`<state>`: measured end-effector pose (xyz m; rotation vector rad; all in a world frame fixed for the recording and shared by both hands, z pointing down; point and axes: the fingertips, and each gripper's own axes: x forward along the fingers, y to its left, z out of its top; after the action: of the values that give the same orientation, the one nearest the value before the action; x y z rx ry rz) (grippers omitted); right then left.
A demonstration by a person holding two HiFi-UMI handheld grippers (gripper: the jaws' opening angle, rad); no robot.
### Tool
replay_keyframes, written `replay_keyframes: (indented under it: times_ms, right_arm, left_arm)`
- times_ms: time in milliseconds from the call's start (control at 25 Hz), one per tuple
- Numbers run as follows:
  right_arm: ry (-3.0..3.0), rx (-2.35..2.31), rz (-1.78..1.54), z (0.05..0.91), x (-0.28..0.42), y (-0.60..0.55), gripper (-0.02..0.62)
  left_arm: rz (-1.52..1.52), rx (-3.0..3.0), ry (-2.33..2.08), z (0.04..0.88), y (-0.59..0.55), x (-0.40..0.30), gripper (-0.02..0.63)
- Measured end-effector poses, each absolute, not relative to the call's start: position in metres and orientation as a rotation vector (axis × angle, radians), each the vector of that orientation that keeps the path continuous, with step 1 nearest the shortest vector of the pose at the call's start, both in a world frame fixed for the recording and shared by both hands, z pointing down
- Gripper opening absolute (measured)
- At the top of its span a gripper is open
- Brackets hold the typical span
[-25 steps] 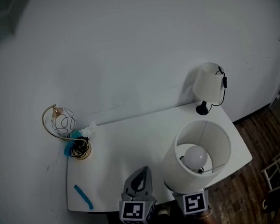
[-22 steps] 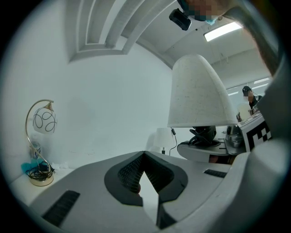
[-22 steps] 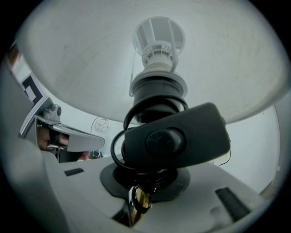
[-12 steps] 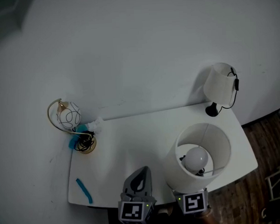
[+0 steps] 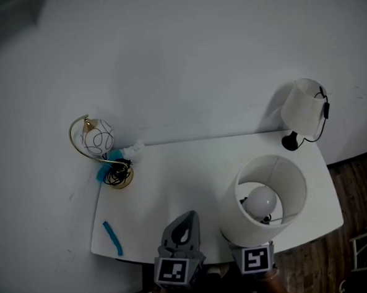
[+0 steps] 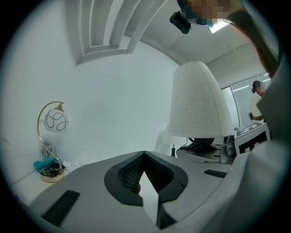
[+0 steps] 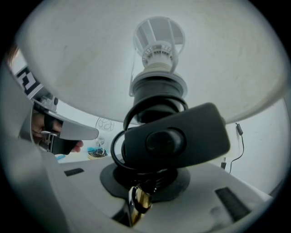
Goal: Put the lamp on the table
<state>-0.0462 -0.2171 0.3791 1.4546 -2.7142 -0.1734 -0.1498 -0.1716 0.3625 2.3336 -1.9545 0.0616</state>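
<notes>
Step in hand: carry-in and lowering. The right hand-held gripper (image 7: 134, 215) is clenched on the stem (image 7: 139, 198) of the lamp (image 5: 267, 202), just below the switch (image 7: 175, 139).

The lamp is upright over the worktop (image 5: 185, 173), toward its 4 o'clock area in the head view. Whether its base touches the surface cannot be seen.

The left hand-held gripper (image 5: 187, 224) is closed on nothing, at 6 o'clock.

Next move, as judged:
- Lower until the base seats flat, clear of the near edge and of the small lamp (image 5: 302, 111) at 2 o'clock.
- Release.
</notes>
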Motion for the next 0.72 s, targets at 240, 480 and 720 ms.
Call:
replay_keyframes:
  times_ms: [240, 480, 720]
  right_arm:
    - [-2.704, 1.431, -0.192, 0.387, -0.049, -0.227, 0.055]
    - [-2.687, 1.421, -0.189, 0.398, -0.05, -0.239, 0.055]
    - [-2.706, 1.402, -0.179, 0.403, -0.051, -0.251, 0.055]
  left_arm:
    - [0.067, 2.317, -1.97, 0.363, -0.178, -0.153, -0.002]
    - [0.088, 2.329, -1.957, 0.368, -0.185, -0.151, -0.002]
    - [0.101, 2.303, -1.974, 0.372, -0.197, -0.152, -0.002]
